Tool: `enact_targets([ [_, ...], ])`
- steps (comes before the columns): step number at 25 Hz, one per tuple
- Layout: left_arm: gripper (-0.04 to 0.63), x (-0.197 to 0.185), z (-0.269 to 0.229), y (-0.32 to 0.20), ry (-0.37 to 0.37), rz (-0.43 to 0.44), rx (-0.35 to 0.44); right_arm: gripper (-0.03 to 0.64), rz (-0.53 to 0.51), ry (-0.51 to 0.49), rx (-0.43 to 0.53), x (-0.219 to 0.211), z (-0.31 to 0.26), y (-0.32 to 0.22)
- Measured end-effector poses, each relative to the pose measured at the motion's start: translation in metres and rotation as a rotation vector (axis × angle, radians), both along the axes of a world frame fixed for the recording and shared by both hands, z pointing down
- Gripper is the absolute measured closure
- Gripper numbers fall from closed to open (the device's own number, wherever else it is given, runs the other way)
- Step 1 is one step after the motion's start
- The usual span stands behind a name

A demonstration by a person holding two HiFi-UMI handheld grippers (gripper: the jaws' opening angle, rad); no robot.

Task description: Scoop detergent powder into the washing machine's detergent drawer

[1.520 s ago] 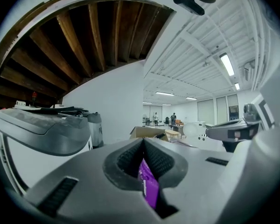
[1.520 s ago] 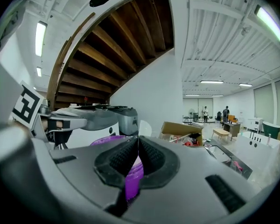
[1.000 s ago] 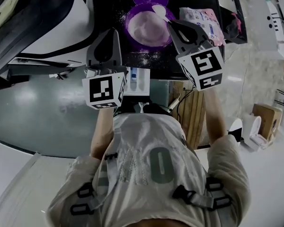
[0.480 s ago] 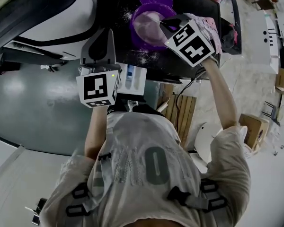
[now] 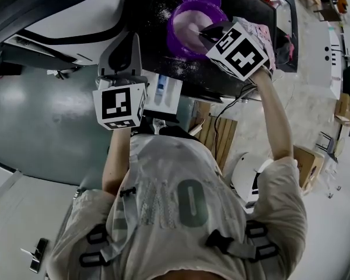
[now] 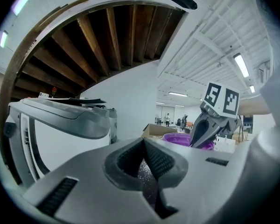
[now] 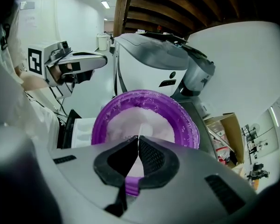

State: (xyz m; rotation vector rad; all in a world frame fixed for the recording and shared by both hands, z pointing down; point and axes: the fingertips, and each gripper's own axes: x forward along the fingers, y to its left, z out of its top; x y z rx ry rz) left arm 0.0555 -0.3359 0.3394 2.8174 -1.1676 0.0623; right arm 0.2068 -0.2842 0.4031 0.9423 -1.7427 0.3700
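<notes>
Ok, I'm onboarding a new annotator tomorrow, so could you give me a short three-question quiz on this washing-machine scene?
1. True or false: the left gripper has its jaws wide apart.
2. The right gripper is above: A) the floor, B) the purple bowl of white powder, C) a cardboard box.
3. In the head view, which gripper is closer to the detergent drawer?

Key: 1 false, they are shut with nothing between them. 2 B; its jaws pinch a thin white sliver, probably the spoon. 3 the left gripper.
</notes>
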Motion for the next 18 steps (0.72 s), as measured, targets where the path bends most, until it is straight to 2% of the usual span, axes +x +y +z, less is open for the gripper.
enact_targets([
  [4, 0.575, -0.001, 0.0, 0.0, 0.002, -0.001, 0.001, 0.606, 0.016, -0.037, -0.016, -0.003, -0.003, 0.005],
  [6, 0.575, -0.001, -0.002, -0.002, 0.004, -0.003, 0.003, 0.606, 0.051, -0.088, -0.023, -0.003, -0.006, 0.005],
  [14, 0.575, 0.001, -0.006, -0.005, 0.016, -0.003, 0.011, 0.606, 0.276, -0.423, -0.083, -0.003, -0.019, 0.004],
  [18, 0.575, 0.004, -0.012, -0.004, 0.019, 0.004, 0.024, 0.604, 0.418, -0.595, -0.084, 0.003, -0.026, 0.005],
])
